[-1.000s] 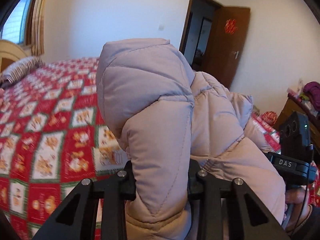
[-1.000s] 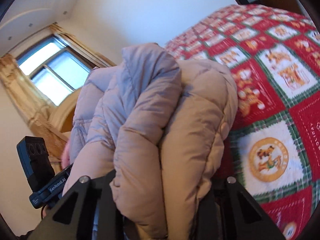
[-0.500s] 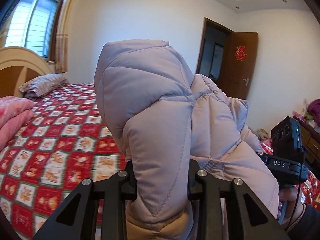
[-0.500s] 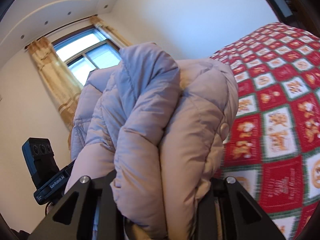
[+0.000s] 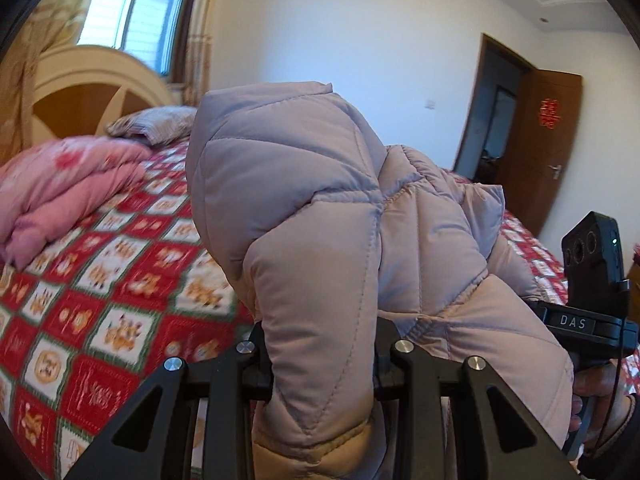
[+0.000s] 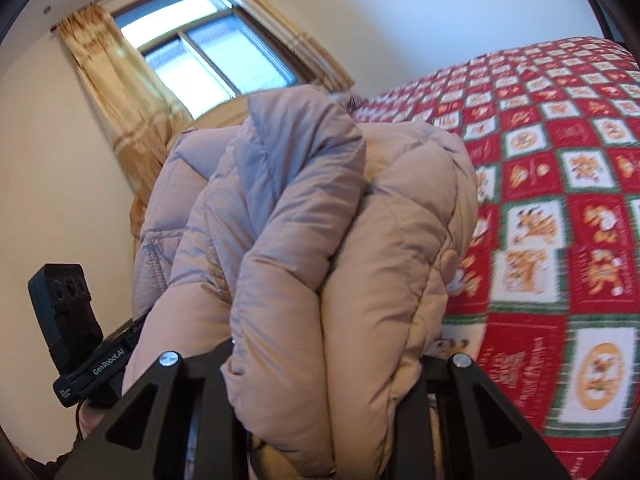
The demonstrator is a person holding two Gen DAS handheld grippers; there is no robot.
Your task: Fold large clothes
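A pale lilac-beige quilted puffer jacket (image 5: 304, 208) hangs bunched between both grippers, lifted above the bed. My left gripper (image 5: 322, 364) is shut on a thick fold of it, which bulges up over the jaws. My right gripper (image 6: 328, 372) is shut on another bunched fold of the jacket (image 6: 320, 216). The fingertips of both are hidden by fabric. The right gripper's body (image 5: 592, 280) shows at the right of the left wrist view, and the left gripper's body (image 6: 68, 320) at the left of the right wrist view.
Below lies a bed with a red, green and white patterned quilt (image 5: 100, 300), which also shows in the right wrist view (image 6: 560, 200). A folded pink blanket (image 5: 60, 192), a striped pillow (image 5: 156, 124) and a headboard (image 5: 80, 92) are at its head. A window (image 6: 208, 56) and a brown door (image 5: 540, 140) are behind.
Both grippers have swung with the jacket still held; the left wrist view now faces the bed's head, with the pink blanket and headboard closer. The grip on the jacket is unchanged.
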